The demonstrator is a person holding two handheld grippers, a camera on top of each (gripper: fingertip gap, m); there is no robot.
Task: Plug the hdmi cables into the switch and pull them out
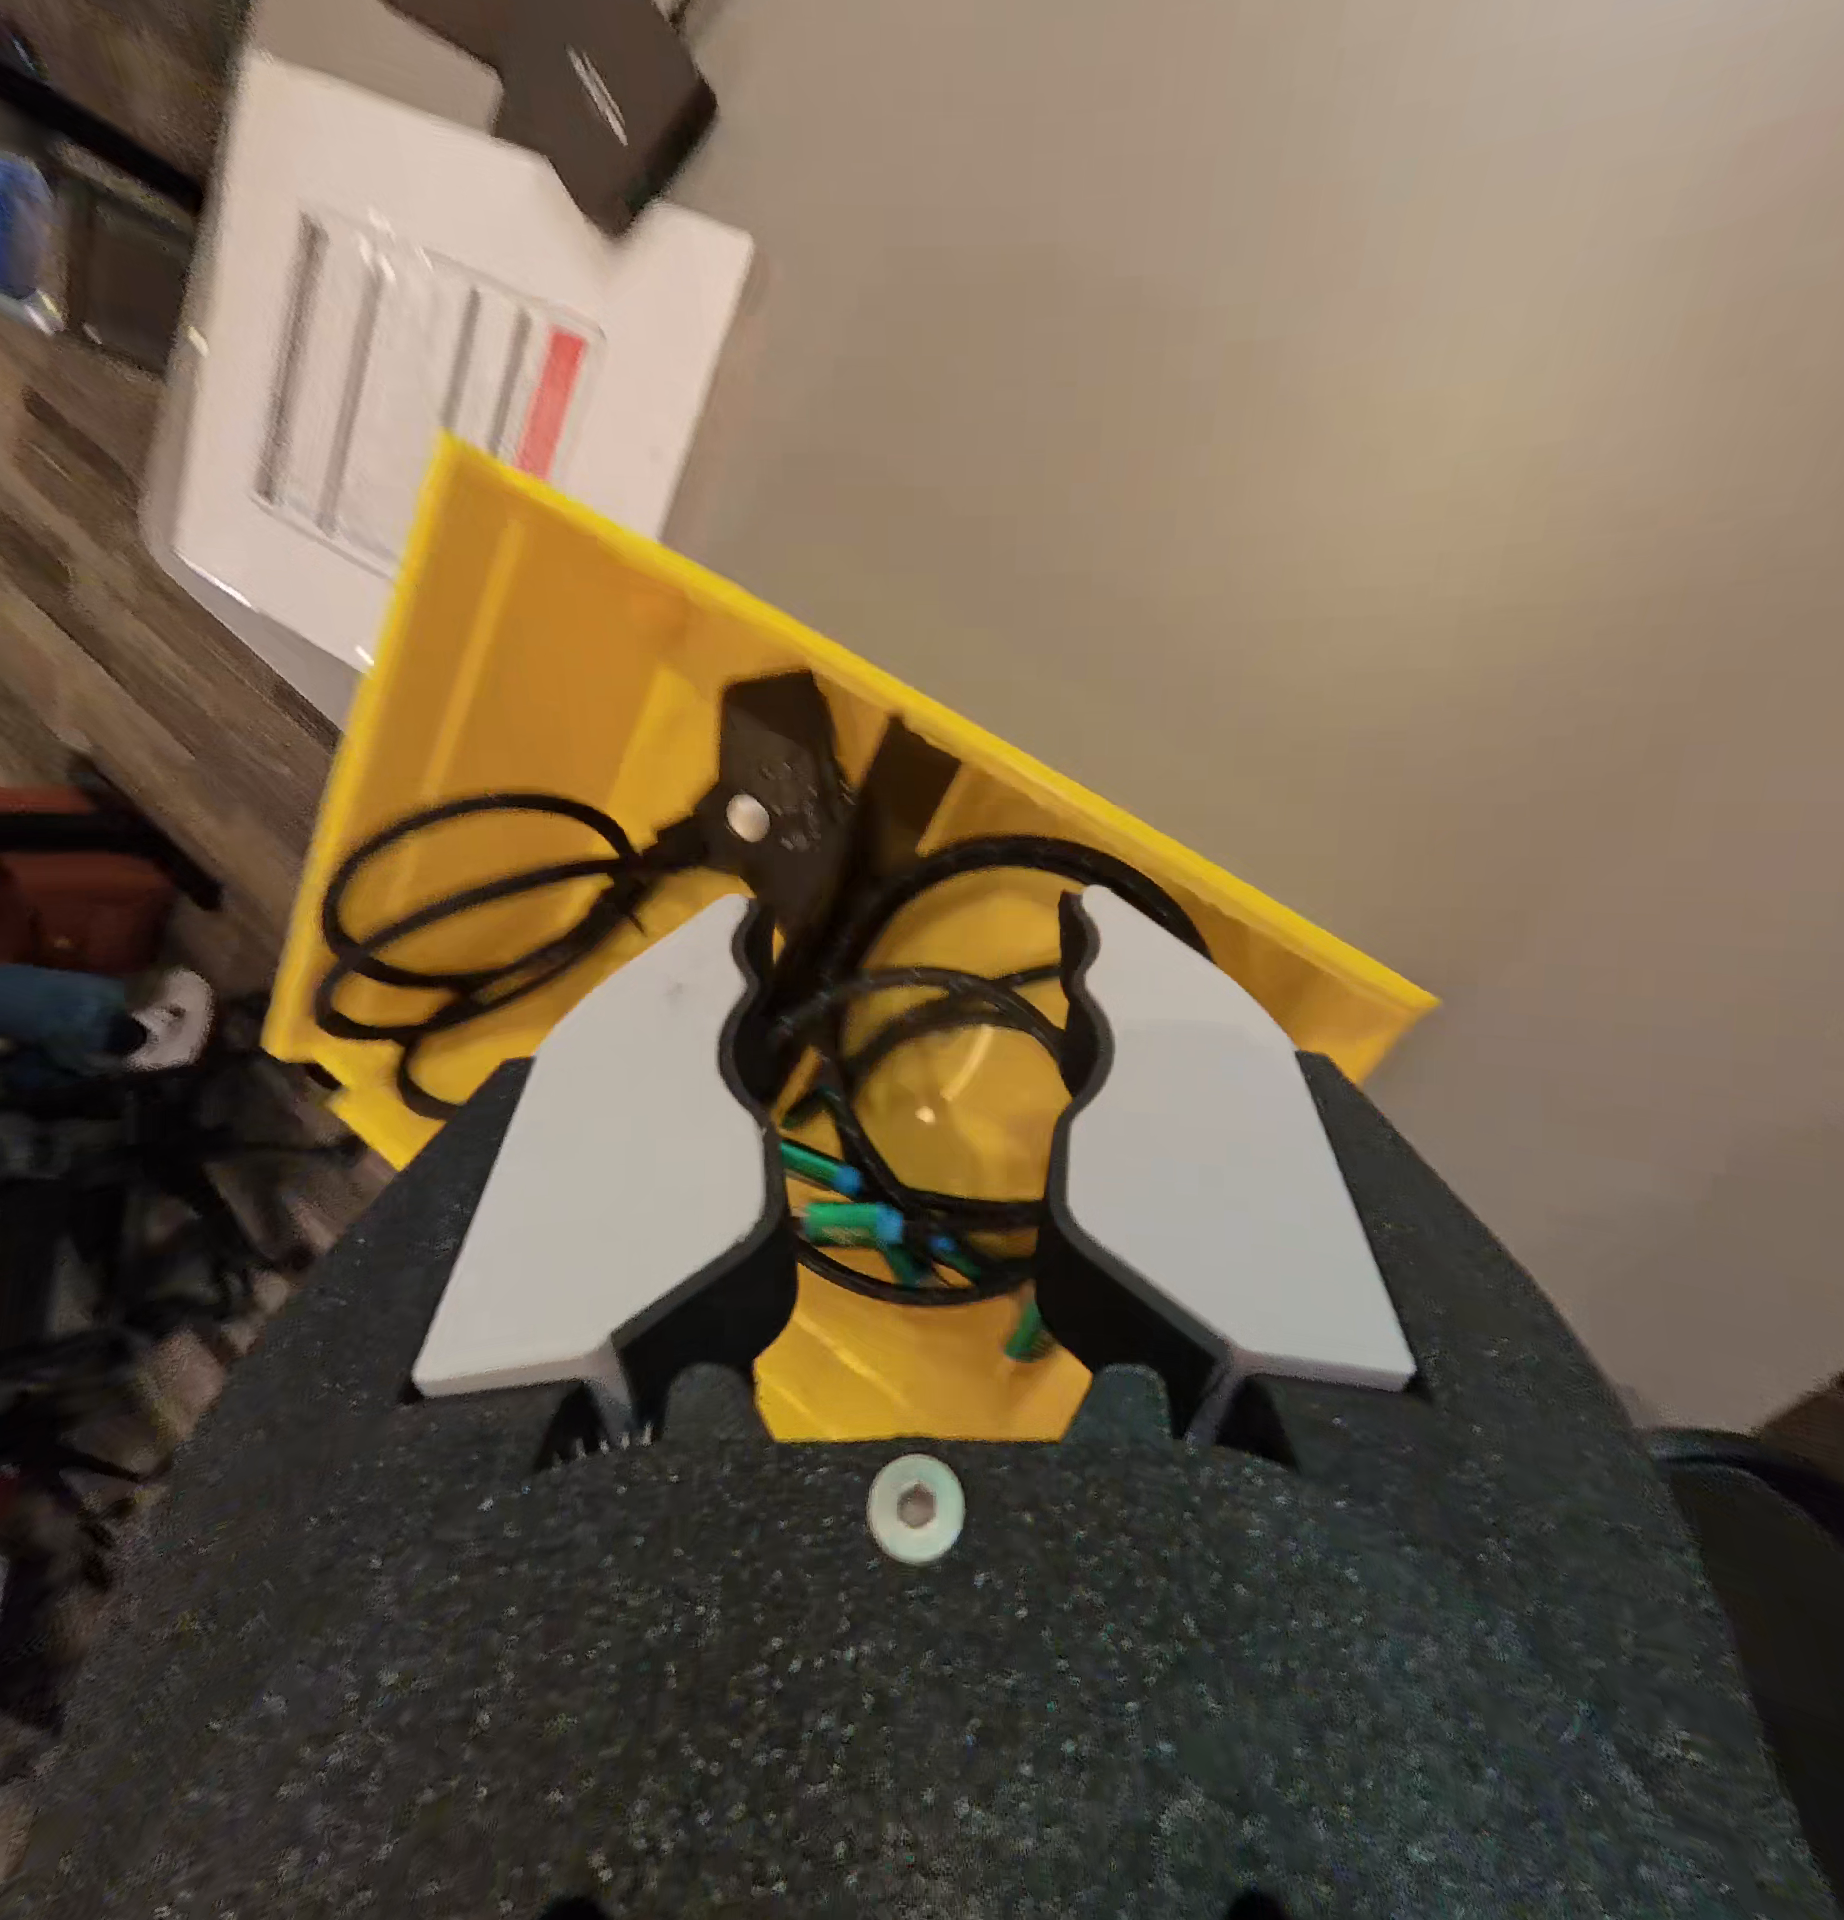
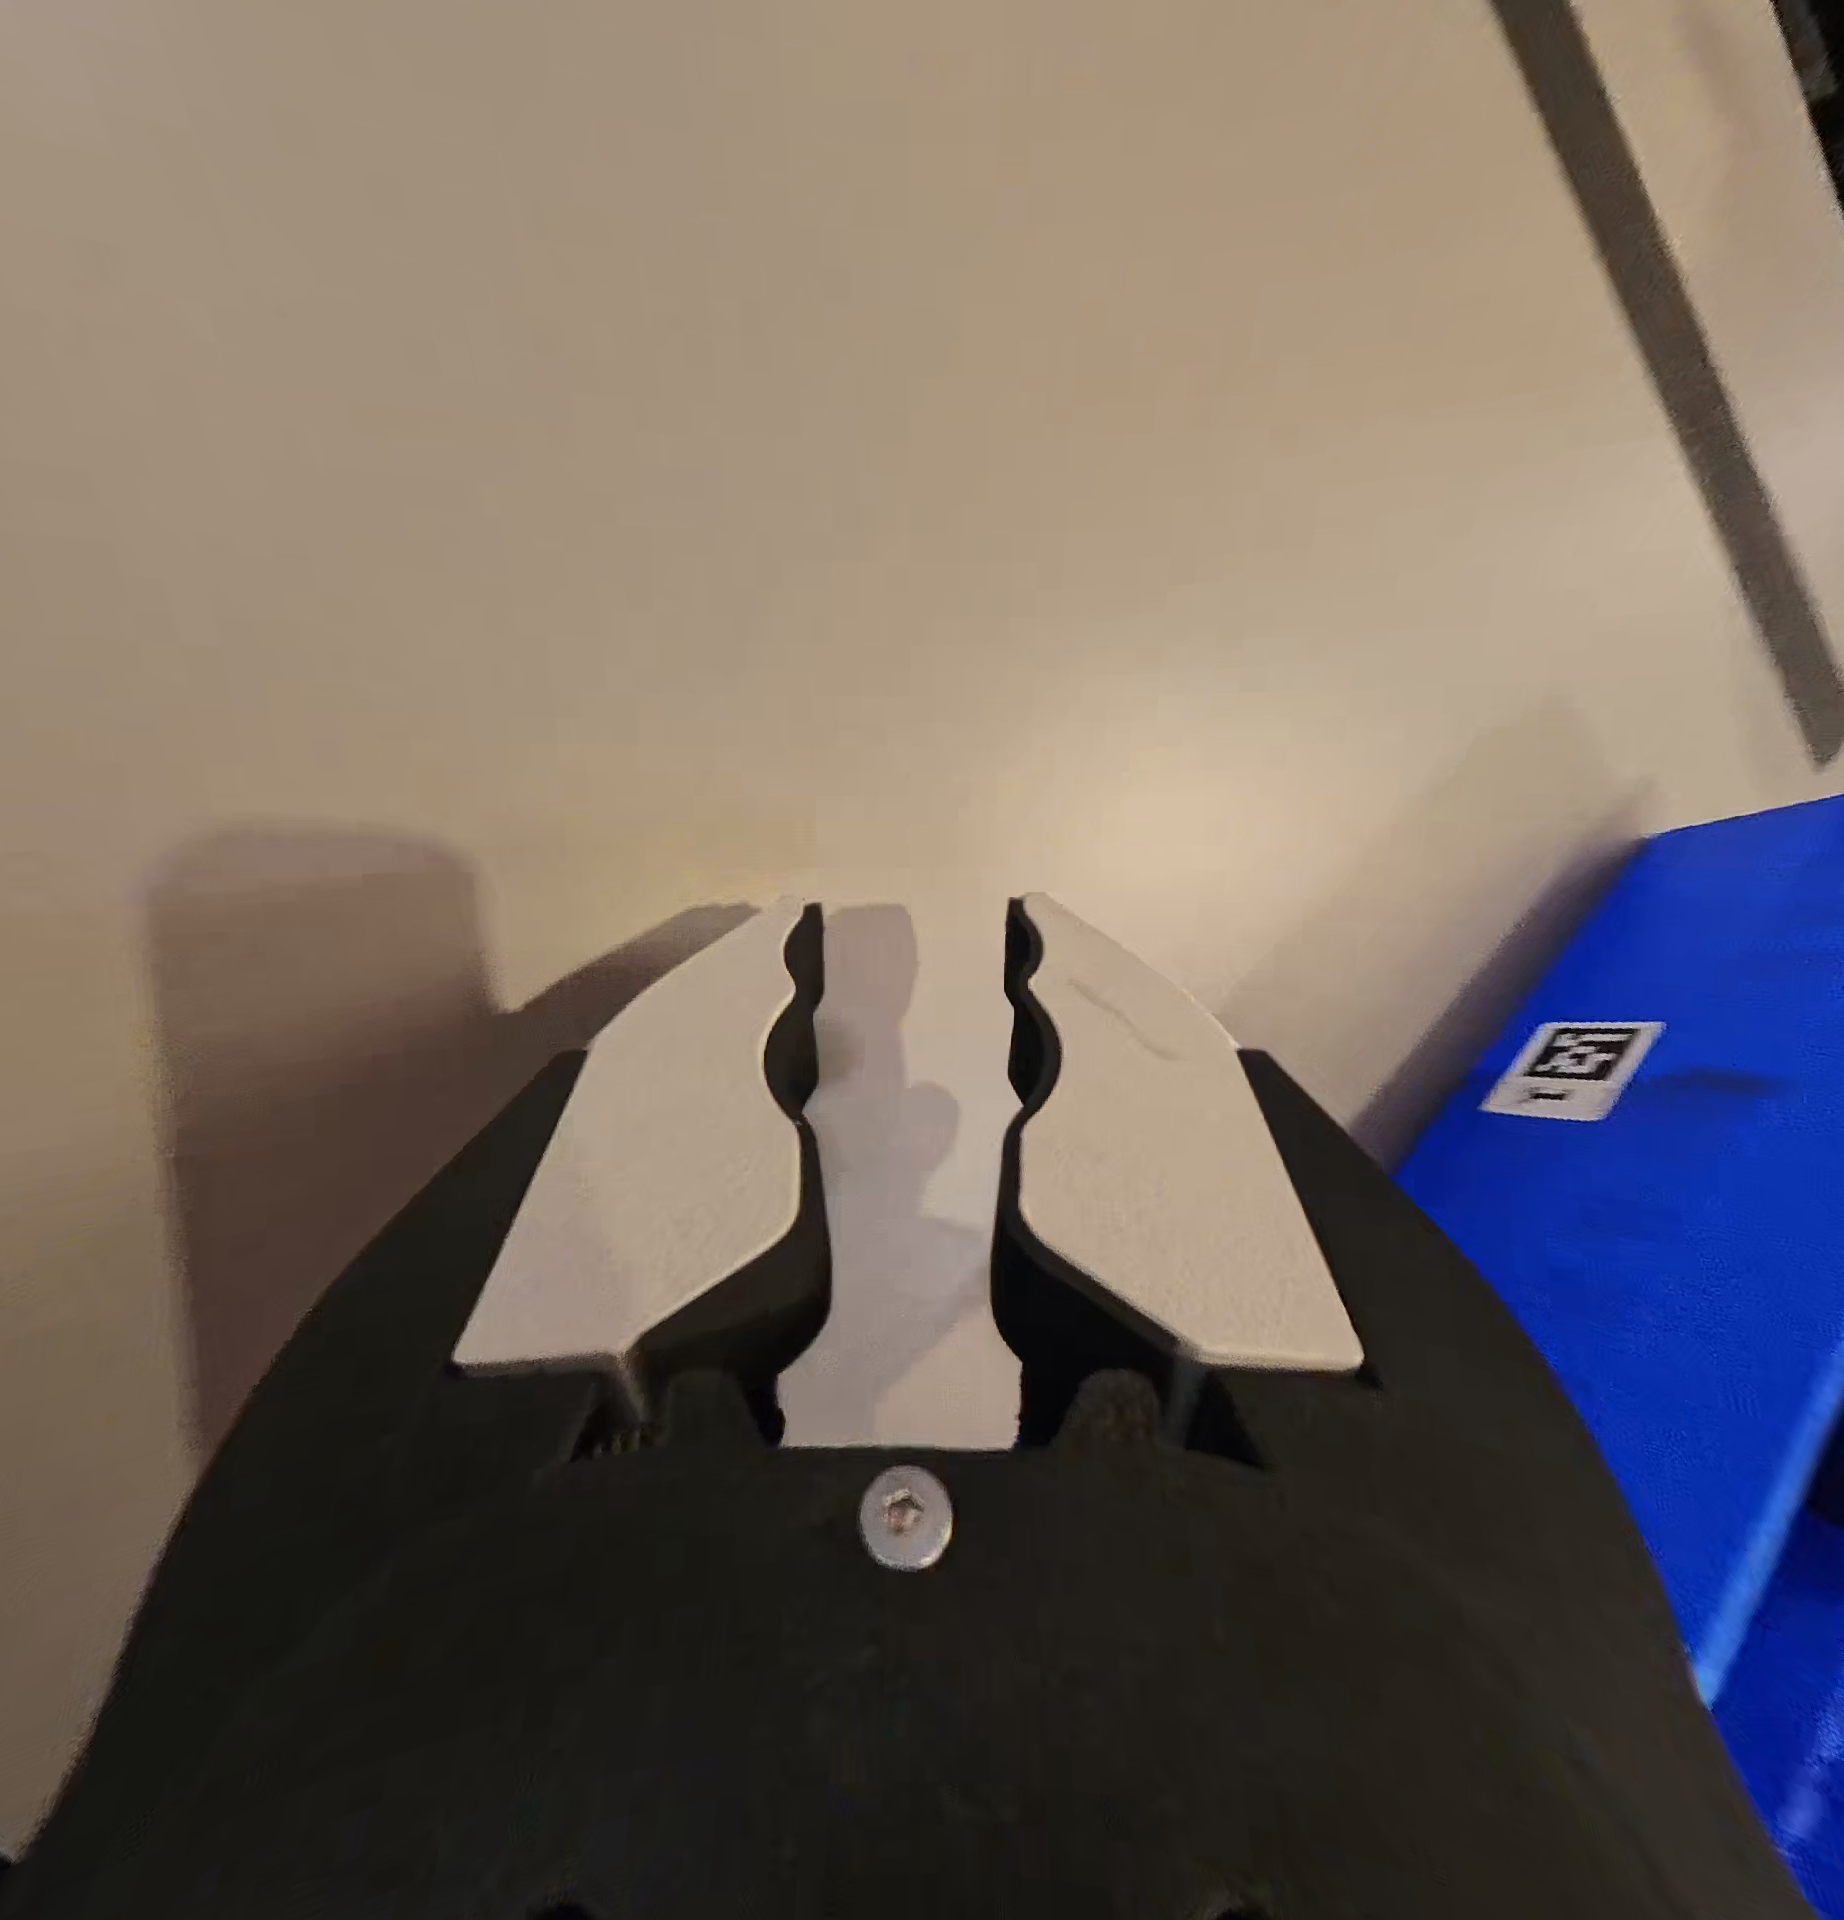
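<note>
Left wrist view shows the left gripper [image 1: 913, 914] at frame centre with its fingers spread wide over a yellow tray [image 1: 544, 665]. Nothing is pinched: black cables [image 1: 461, 935] and a dark remote-like device [image 1: 783, 790] lie loose in the tray between and beyond the fingers, with green-and-blue connectors [image 1: 845, 1216] lower down. The tangle looks dropped in rather than arranged. At upper left, a white box [image 1: 378, 364] rests on a wood-grain surface [image 1: 76, 582]. Right wrist view has the right gripper [image 2: 913, 914] partly spread, pinching nothing, above a bare beige tabletop [image 2: 793, 468]. A blue bin [image 2: 1666, 1195] bearing a square marker sits at right.
</note>
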